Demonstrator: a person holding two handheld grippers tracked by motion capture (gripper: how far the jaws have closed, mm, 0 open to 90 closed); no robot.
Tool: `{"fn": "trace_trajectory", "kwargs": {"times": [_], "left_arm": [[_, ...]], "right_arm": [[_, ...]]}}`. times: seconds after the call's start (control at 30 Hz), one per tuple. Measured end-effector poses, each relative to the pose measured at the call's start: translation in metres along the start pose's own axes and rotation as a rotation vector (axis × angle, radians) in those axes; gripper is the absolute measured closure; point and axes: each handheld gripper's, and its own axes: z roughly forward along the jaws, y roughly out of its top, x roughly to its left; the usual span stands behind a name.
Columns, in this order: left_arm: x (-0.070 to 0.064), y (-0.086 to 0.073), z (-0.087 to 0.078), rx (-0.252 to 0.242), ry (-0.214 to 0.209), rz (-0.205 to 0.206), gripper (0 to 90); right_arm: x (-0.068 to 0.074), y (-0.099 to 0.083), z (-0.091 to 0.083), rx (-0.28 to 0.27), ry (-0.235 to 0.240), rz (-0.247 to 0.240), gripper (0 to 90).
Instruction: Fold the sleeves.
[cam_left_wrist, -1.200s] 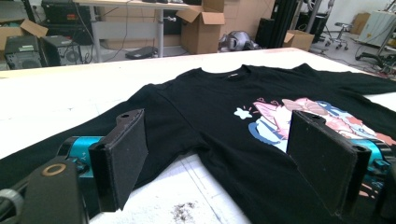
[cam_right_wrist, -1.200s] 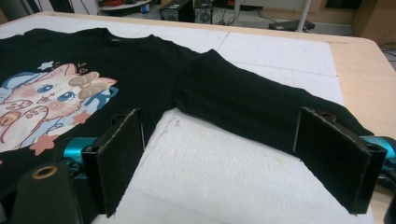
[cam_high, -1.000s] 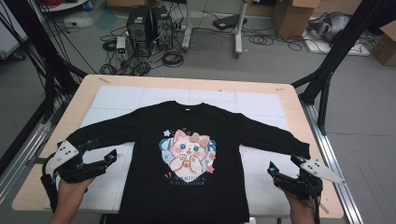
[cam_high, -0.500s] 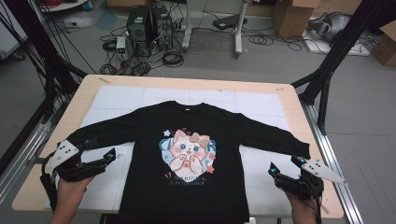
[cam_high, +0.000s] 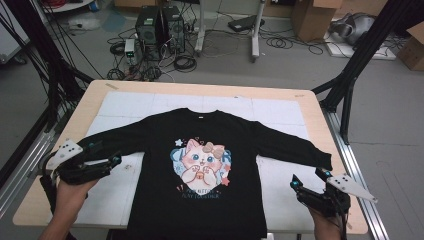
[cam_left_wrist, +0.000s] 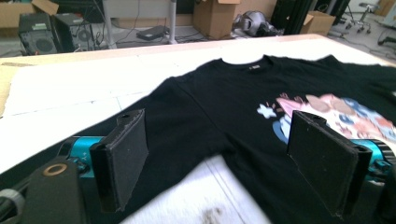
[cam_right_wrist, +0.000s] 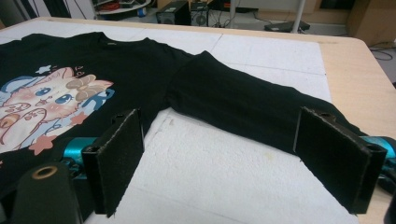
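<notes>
Lying flat on table (cam_high: 320, 107), black shirt (cam_high: 200, 200), both tongs gaping

Shirt (cam_high: 200, 165) flat on table (cam_high: 320, 120), centred

Both tongs, left (cam_high: 102, 159) and right (cam_high: 309, 181), held low, jaws spread wide

Hem of black sweatshirt (cam_high: 200, 150) cut off at 6 o'clock edge of high view; left cuff hidden under left tongs (cam_high: 107, 159); printed lettering under cat unreadable.
</notes>
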Motion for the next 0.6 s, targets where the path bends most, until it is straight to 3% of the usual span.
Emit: {"fn": "trace_trajectory", "kwargs": {"times": [0.27,0.37,0.5,0.6], "left_arm": [[0.015,0.020,0.028,0.043,0.052,0.005,22.2],[0.029,0.013,0.046,0.133,0.099,0.020,24.6],[0.041,0.007,0.057,0.184,0.138,0.003,25.9],[0.049,0.003,0.064,0.199,0.160,-0.038,27.1]], "right_arm": [[-0.001,-0.001,0.002,0.008,0.005,0.001,14.7],[0.001,0.000,0.003,0.009,0.011,-0.002,14.7],[0.004,0.000,0.004,0.014,0.015,-0.008,14.7],[0.004,0.000,0.004,0.012,0.015,-0.006,14.7]]}}
